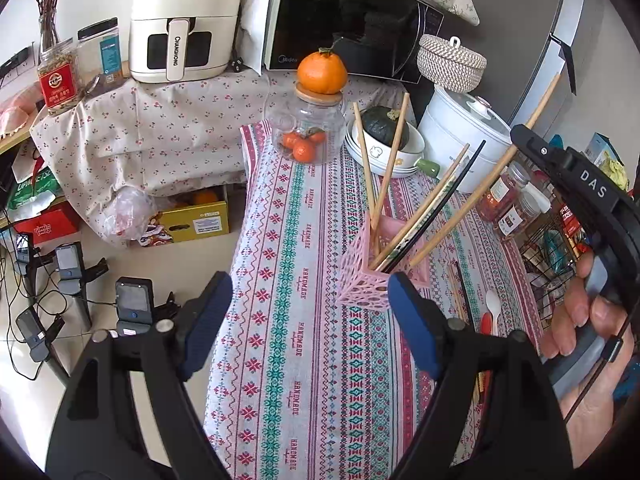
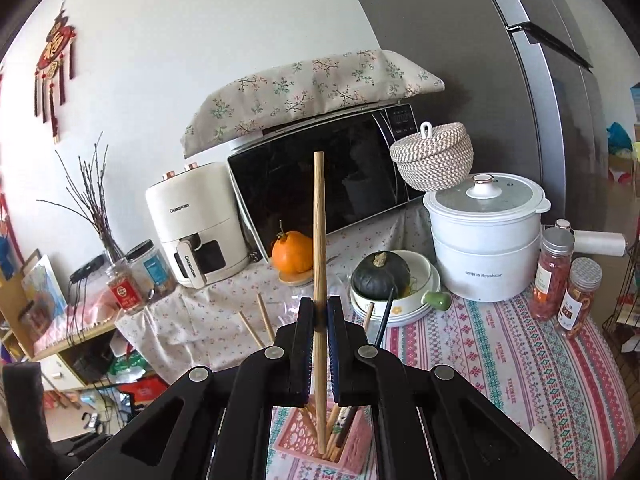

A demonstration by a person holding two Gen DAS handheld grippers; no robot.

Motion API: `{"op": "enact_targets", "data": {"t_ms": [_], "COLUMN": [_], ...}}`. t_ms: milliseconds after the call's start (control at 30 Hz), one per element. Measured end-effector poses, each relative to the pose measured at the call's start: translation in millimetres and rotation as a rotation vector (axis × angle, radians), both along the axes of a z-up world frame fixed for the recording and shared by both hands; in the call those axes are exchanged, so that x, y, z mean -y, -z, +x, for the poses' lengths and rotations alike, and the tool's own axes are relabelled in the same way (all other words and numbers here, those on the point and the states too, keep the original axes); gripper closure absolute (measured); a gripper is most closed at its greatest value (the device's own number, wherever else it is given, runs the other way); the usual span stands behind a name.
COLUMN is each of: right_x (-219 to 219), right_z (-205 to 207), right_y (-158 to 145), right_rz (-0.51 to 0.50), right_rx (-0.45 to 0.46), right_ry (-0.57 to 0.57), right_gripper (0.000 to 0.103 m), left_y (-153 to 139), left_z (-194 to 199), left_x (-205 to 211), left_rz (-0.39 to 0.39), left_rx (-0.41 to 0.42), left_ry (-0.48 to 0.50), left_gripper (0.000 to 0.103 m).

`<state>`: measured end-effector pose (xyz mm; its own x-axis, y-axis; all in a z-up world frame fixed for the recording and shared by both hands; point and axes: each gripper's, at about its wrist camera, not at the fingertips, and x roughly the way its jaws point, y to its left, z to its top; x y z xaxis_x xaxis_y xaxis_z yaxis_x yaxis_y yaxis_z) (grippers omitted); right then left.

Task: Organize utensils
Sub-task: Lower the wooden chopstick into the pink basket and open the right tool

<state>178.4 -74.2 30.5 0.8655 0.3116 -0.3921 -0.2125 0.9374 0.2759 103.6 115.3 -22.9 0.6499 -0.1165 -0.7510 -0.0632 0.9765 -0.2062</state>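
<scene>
Clamped tight on a single wooden chopstick, the right gripper has its jaws drawn together with only the stick's width between the pads; the stick stands nearly upright through them, its lower end already down inside the pink holder, among the other chopsticks there. From the left wrist view the same stick leans out of the pink lattice holder toward the right-hand tool, and the person's hand grips that tool's handle. The left gripper has its jaws standing wide apart with nothing between them, the right blue pad just beside the holder's near corner; whether it touches the holder I cannot tell. The holder sits on the patterned tablecloth, and a white and red spoon lies on the cloth beside it along with what look like more chopsticks, so sorting seems only partly done. To finish this step well, I judge the stick should go down until its tip rests on the holder's floor before the right jaws let go, otherwise it may tip or jump out. The holder looks light and top-heavy with so many sticks fanned to one side, so steadying it with the free left tool would be wise, and the release should be slow and straight.
</scene>
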Motion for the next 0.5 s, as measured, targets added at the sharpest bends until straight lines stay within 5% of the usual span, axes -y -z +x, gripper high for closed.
{"op": "enact_targets", "data": {"t_ms": [300,400,433,500], "right_x": [-4,3,7,16], "right_z": [12,8,5,0], "right_y": [32,30,27,20], "right_rz": [-0.034,-0.022,-0.015,-0.014], "right_rx": [-0.081,-0.093,-0.088,-0.082], "right_ry": [-0.003,-0.007,-0.007,-0.01], "right_gripper": [0.094,0.065,0.047,0.039], "left_y": [1,3,3,4], "left_z": [1,2,2,1], "left_x": [3,9,12,16], "left_rz": [0.0,0.033,0.049,0.076], "left_rx": [-0.009,-0.019,-0.02,-0.021], "left_ry": [-0.002,0.002,0.005,0.01], "left_gripper": [0.018,0.017,0.017,0.016]}}
